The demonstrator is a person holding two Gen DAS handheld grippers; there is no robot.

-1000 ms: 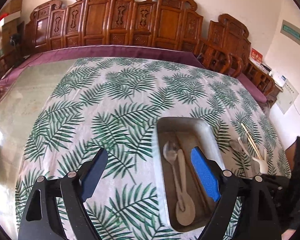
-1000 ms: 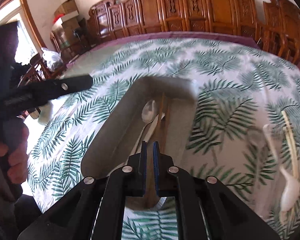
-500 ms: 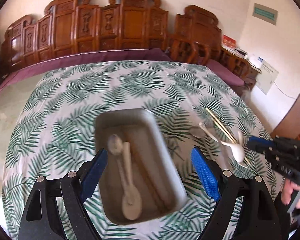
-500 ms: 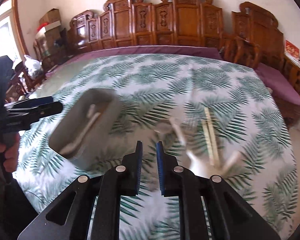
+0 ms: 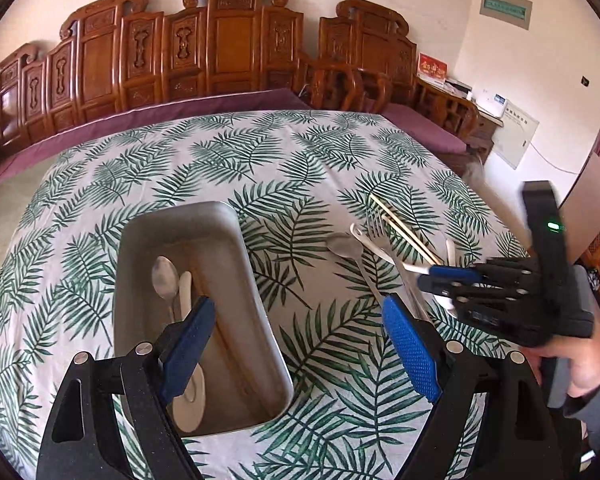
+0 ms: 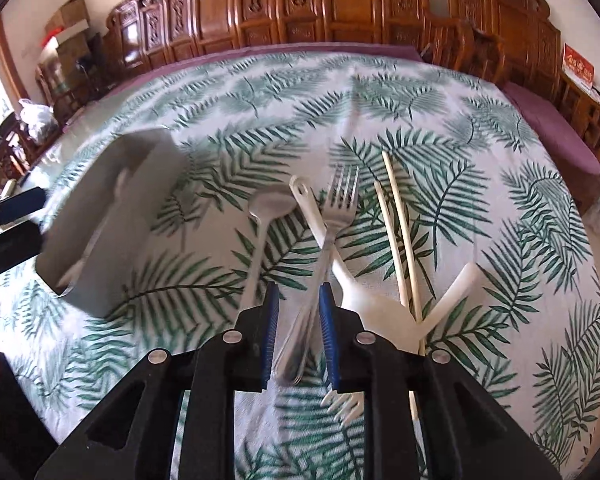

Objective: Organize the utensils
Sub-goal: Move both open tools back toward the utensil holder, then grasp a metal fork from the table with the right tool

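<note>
The left gripper (image 5: 296,340) hangs with its blue pads spread wide and nothing between them, over the near end of a metal tray (image 5: 256,300) on the table's leaf-print cloth (image 5: 220,160). Only the left wrist view looks down into the tray: a steel spoon (image 5: 165,278), a pale spoon (image 5: 188,392) and what seems to be a pair of chopsticks lie lengthwise inside. In the right wrist view the tray (image 6: 112,280) is blurred, toward the table's left edge.

The right gripper (image 6: 299,332) has its jaws opening, a narrow gap, with the handle of a metal fork (image 6: 332,220) lying between the pads; whether they press on it I cannot tell, though a gap appears on each side. That view alone shows the loose heap clearly, near the table's right edge: a second steel spoon (image 6: 272,206), a white ladle-like spoon (image 6: 364,300) crossing under the fork, two pale chopsticks (image 6: 400,240), a white fork (image 6: 342,402).

From the left wrist view a person's hand (image 5: 580,364) holds the right gripper (image 5: 430,280) above the heap.
</note>
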